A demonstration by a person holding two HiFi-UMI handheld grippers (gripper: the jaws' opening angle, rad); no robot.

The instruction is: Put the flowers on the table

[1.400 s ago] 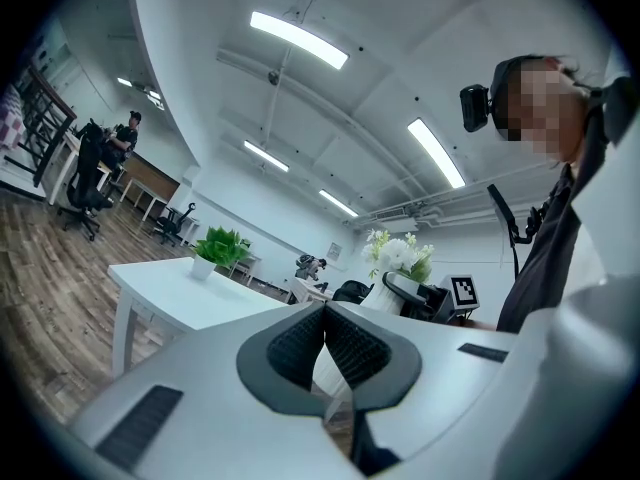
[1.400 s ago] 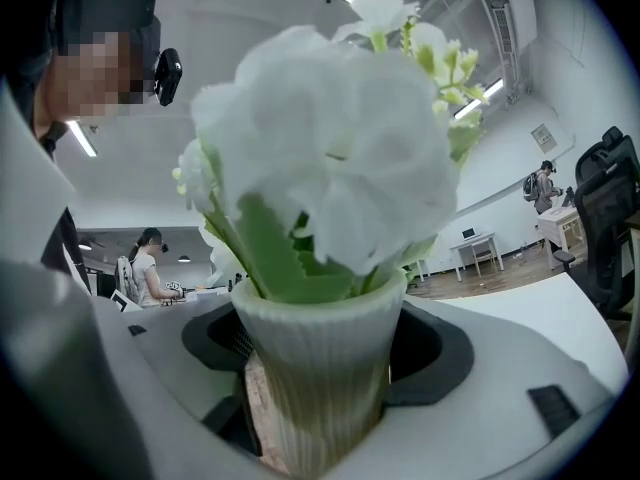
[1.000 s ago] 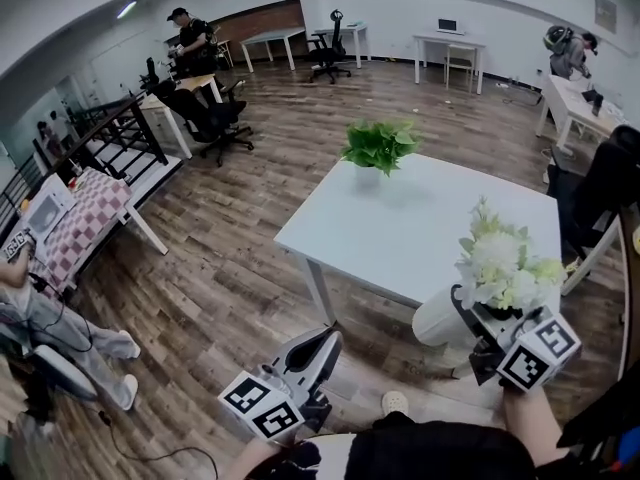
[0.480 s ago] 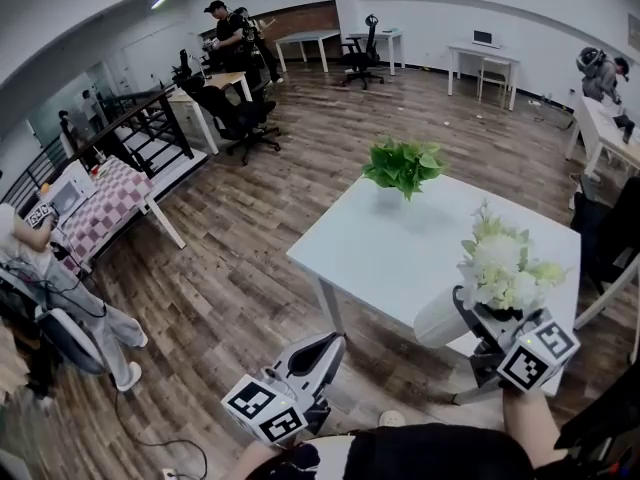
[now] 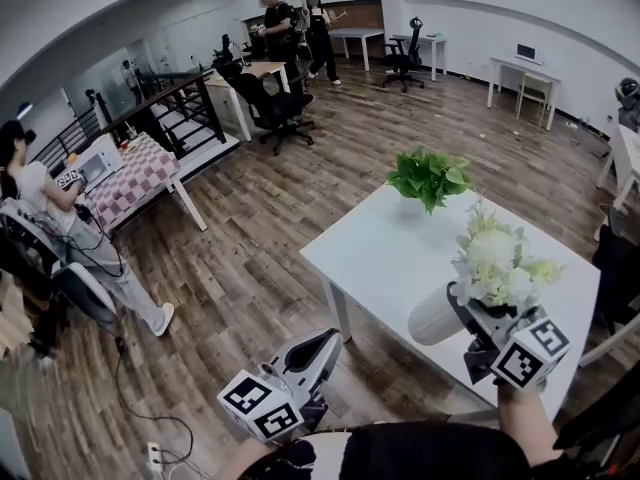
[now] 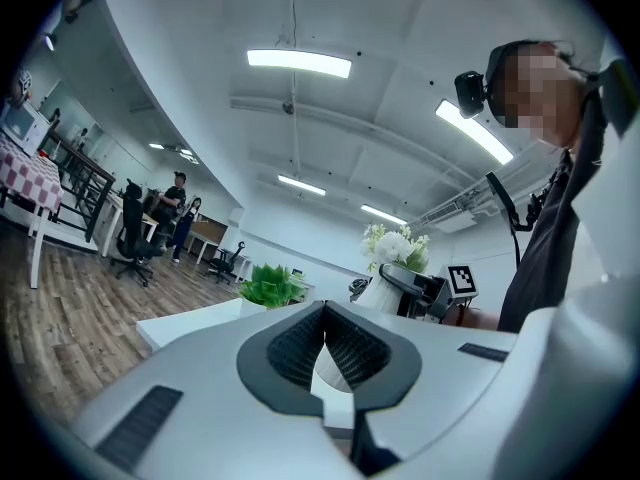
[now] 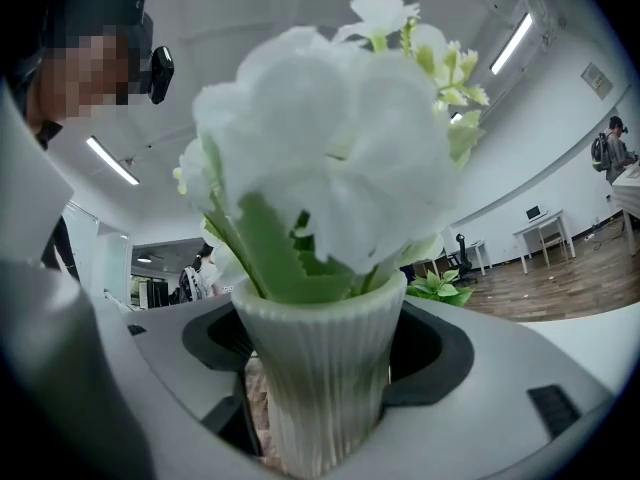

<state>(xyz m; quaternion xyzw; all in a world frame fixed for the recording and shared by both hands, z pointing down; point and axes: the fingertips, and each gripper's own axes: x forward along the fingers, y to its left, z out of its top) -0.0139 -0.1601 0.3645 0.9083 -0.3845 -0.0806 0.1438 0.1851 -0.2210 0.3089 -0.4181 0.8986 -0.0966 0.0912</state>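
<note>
Closest to the camera in the head view, the left claw (image 5: 318, 346) hangs low over the wooden floor (image 5: 240, 268), short of the table. Its marker cube (image 5: 262, 408) faces up. In the left gripper view this claw (image 6: 323, 318) has its two dark pads meeting at the tips, with nothing gripped between them (only a sliver of white shows through the small gap lower down).

To the right, the right claw (image 5: 455, 313) holds the flowers' white ribbed vase (image 5: 432, 316). The right gripper view shows the claw (image 7: 320, 363) with its pads pressed to either side of the vase (image 7: 318, 388), just under the rim. The flowers (image 7: 330, 158), white blooms with pale green leaves, fill most of that view.

In the head view the vase is tilted, base toward the person's left. The flowers (image 5: 497, 268) are carried in the air in front of the near edge of the white tabletop (image 5: 390, 258); whether the vase touches the tabletop cannot be told.

Farther back, a leafy green potted plant (image 5: 432, 178) stands near the far corner of the tabletop.

Beyond it the room opens out. Black office chairs (image 5: 275, 103) sit by a desk, and two people (image 5: 290, 28) stand at the far wall. A checked cloth (image 5: 135, 173) covers a small table at the left.
</note>
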